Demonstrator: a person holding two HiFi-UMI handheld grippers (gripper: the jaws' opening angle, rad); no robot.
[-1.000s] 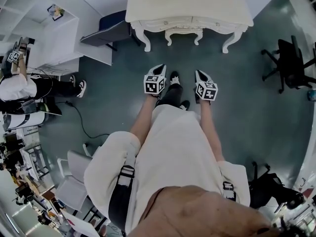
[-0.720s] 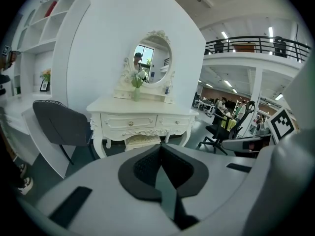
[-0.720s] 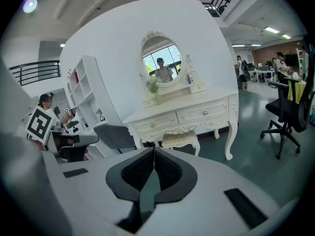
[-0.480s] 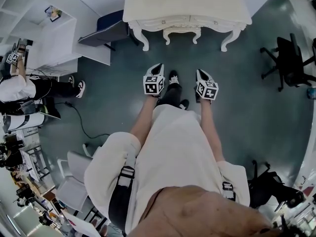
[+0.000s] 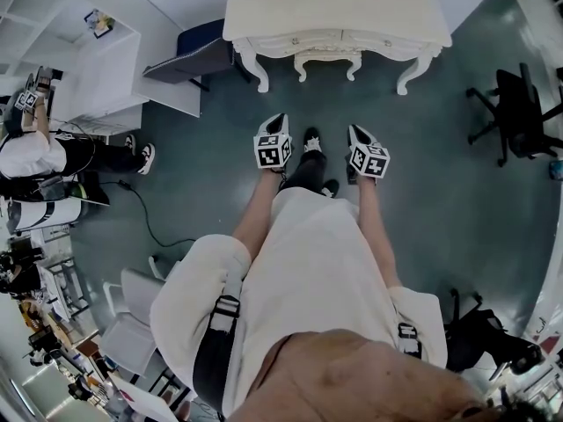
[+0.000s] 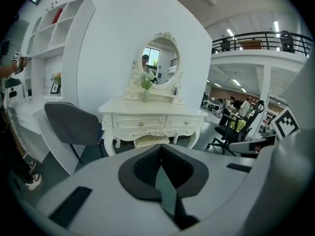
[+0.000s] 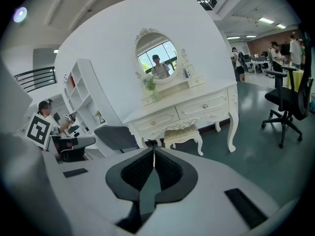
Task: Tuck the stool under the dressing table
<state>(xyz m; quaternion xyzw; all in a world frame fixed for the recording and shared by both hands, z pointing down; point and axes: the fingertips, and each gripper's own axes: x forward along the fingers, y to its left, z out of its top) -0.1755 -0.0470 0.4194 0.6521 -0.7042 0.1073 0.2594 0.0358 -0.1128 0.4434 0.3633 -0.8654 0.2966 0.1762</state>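
The cream dressing table (image 5: 334, 11) stands against the far wall, with an oval mirror (image 6: 160, 60) on top. The small cream stool (image 5: 327, 60) sits between its front legs, its seat partly under the tabletop; it also shows in the left gripper view (image 6: 151, 140) and the right gripper view (image 7: 183, 133). Both grippers hang side by side over bare floor, well short of the table and pointing toward it. My left gripper (image 5: 280, 121) is shut with nothing in it, pads together (image 6: 160, 150). My right gripper (image 5: 354, 132) is also shut and empty (image 7: 153, 152).
A grey padded chair (image 5: 189, 55) stands left of the table by a white shelf unit (image 5: 97, 77). A black office chair (image 5: 519, 117) is at the right. A seated person (image 5: 53, 156) and a floor cable (image 5: 145, 214) are at the left.
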